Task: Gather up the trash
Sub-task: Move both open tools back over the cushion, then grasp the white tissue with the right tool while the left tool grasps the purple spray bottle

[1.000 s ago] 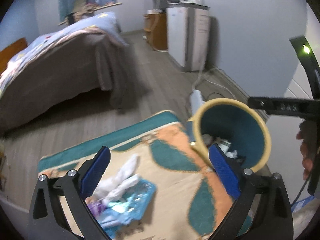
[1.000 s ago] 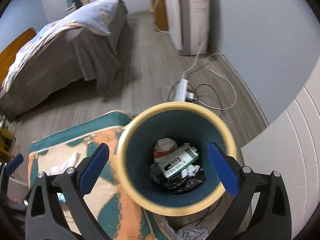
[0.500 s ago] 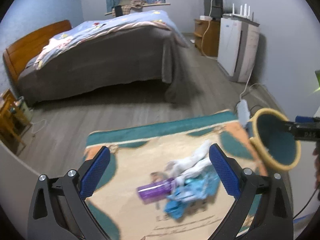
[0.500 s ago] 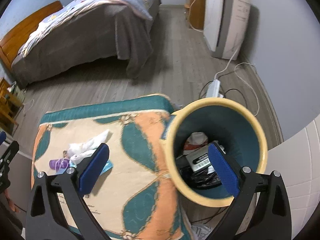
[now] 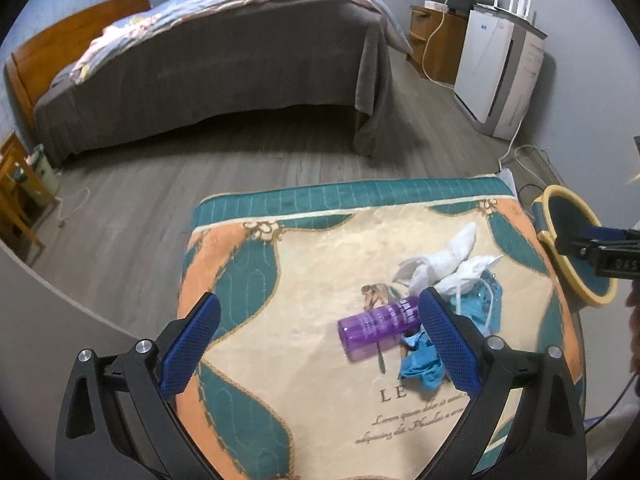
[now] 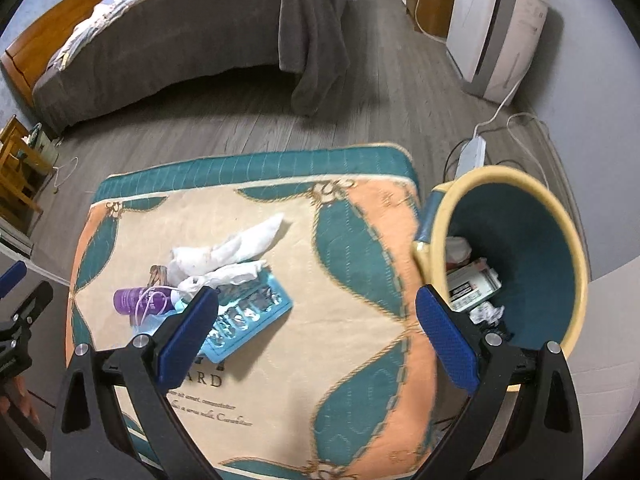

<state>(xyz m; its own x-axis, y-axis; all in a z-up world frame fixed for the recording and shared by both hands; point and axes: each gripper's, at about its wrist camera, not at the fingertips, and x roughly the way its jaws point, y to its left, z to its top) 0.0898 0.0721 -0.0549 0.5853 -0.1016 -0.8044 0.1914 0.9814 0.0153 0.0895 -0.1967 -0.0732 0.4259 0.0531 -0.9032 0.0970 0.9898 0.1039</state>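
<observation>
While both grippers' fingers gape empty, a reach is likely begun; next, the purple bottle [image 5: 378, 326] at lower centre must be straddled by the left gripper [image 5: 316, 346].

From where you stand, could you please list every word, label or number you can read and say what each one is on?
"LE": large letters on the patterned cloth, left wrist view; the rest is hidden by the right finger.
"ARD": same cloth, right wrist view.
Cursive lines below: too small to read.
"DAS": on the right tongs; partly cut off.
Purple bottle: label print blurred, unreadable.
Box in the trash bin: print too small to read.
</observation>
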